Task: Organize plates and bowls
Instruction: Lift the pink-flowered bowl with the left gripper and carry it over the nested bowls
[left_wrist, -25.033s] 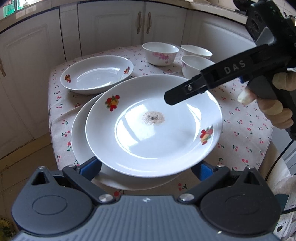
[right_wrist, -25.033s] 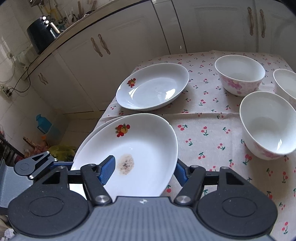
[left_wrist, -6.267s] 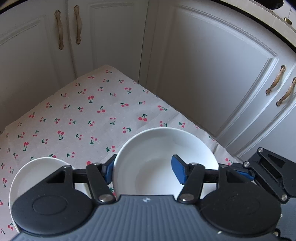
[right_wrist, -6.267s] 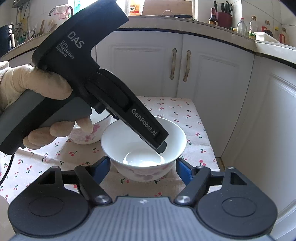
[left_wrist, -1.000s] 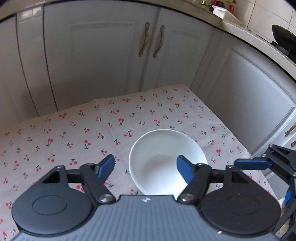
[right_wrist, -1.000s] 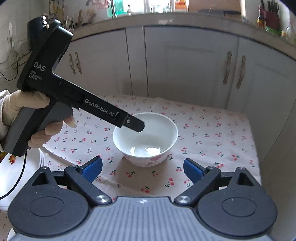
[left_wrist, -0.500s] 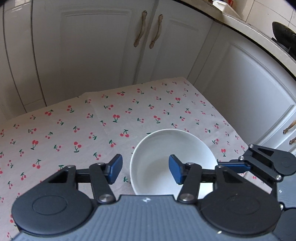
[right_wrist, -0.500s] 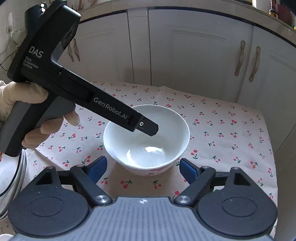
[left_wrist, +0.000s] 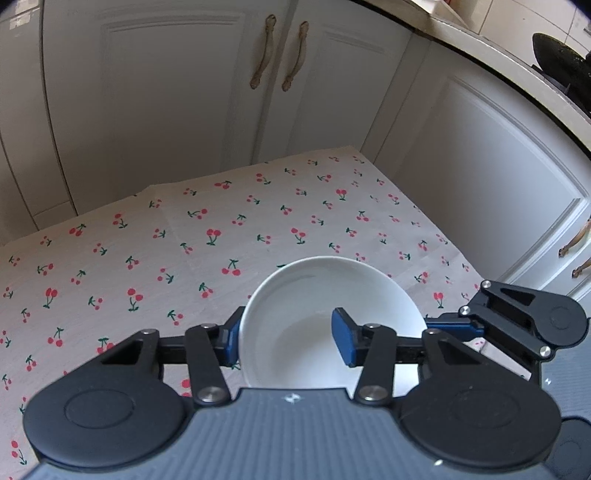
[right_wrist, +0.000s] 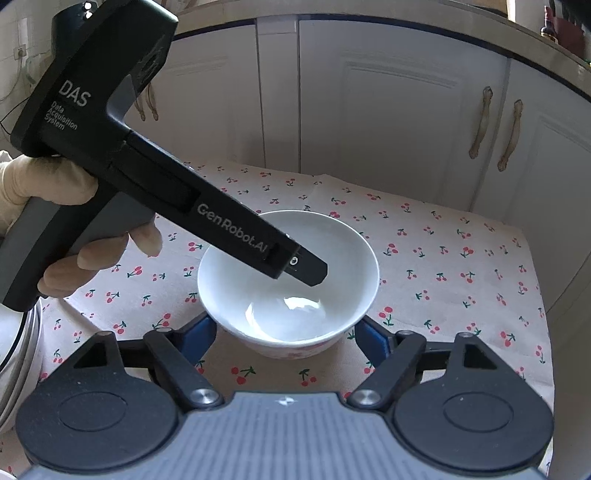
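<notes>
A white bowl (left_wrist: 328, 295) with pink flowers on its side stands on the cherry-print tablecloth (left_wrist: 147, 258). My left gripper (left_wrist: 288, 338) is partly closed over the bowl's left rim, one blue pad outside the wall and one inside; I cannot see whether the pads touch it. In the right wrist view the same bowl (right_wrist: 295, 295) sits between the wide-open fingers of my right gripper (right_wrist: 286, 338), and the left gripper's tip (right_wrist: 310, 269) hangs inside the bowl. The right gripper also shows in the left wrist view (left_wrist: 517, 317) beside the bowl.
White cabinet doors (left_wrist: 184, 92) stand behind and to the right of the table. A stack of white plates (right_wrist: 18, 354) shows at the left edge of the right wrist view. The table's far and right edges lie close to the bowl.
My left gripper has lowered onto the bowl's rim and narrowed its fingers. My right gripper has moved in, so the bowl now sits between its open fingers.
</notes>
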